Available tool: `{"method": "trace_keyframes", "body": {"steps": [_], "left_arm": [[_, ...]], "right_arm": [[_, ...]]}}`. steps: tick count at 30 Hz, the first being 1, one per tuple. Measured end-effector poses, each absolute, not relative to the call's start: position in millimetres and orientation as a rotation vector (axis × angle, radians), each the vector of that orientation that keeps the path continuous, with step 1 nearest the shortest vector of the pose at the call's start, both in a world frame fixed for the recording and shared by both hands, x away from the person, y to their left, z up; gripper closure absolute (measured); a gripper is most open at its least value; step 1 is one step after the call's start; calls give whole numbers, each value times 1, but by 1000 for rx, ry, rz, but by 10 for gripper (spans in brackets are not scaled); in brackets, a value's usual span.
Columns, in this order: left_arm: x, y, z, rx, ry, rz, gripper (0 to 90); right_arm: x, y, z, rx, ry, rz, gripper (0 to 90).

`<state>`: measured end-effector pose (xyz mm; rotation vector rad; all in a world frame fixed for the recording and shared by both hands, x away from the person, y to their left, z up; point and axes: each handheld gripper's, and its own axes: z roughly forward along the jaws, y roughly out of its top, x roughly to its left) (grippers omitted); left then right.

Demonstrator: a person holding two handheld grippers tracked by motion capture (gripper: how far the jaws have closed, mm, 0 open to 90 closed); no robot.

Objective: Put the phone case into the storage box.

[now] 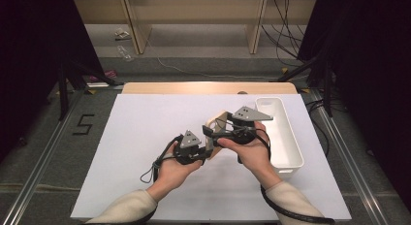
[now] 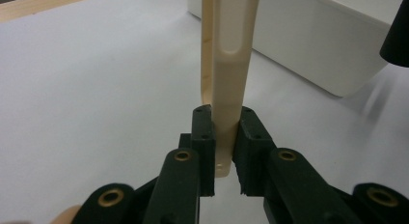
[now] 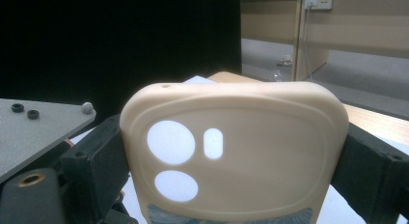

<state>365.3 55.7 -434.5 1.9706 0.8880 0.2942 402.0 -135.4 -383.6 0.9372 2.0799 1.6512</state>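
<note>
Left tongs [image 2: 225, 151]: I had them pinching the cream phone case [image 2: 226, 89] by its thin edge.
Right tongs [image 3: 231, 161]: I clamped the case's width.
White bin [image 1: 283, 137]: sat beside, on the tabletop [image 1: 145, 128].

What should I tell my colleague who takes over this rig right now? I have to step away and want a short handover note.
Left gripper: shut on the edge of the cream phone case, pads pressing it from both sides.
Right gripper: jaws spread wide across the phone case, one at each side edge; whether they press I cannot tell.
Both hands hold the case in the air above the white mat, close to the white bin at the right.
Done: case lifted, shared by both grippers.
Left: probably setting it into the bin; not yet begun.
</note>
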Motion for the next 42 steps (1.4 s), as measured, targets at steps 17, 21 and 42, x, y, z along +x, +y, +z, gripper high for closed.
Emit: {"method": "trace_keyframes", "body": {"steps": [17, 21, 42], "left_arm": [[366, 56, -433, 1965, 865, 301, 789], [365, 55, -433, 1969, 828, 304, 737], [362, 79, -429, 2082, 701, 407, 20]], "right_arm": [[400, -136, -382, 959, 2051, 1650, 115], [399, -137, -380, 963, 2035, 1657, 115], [399, -144, -373, 960, 1989, 1655, 115]]}}
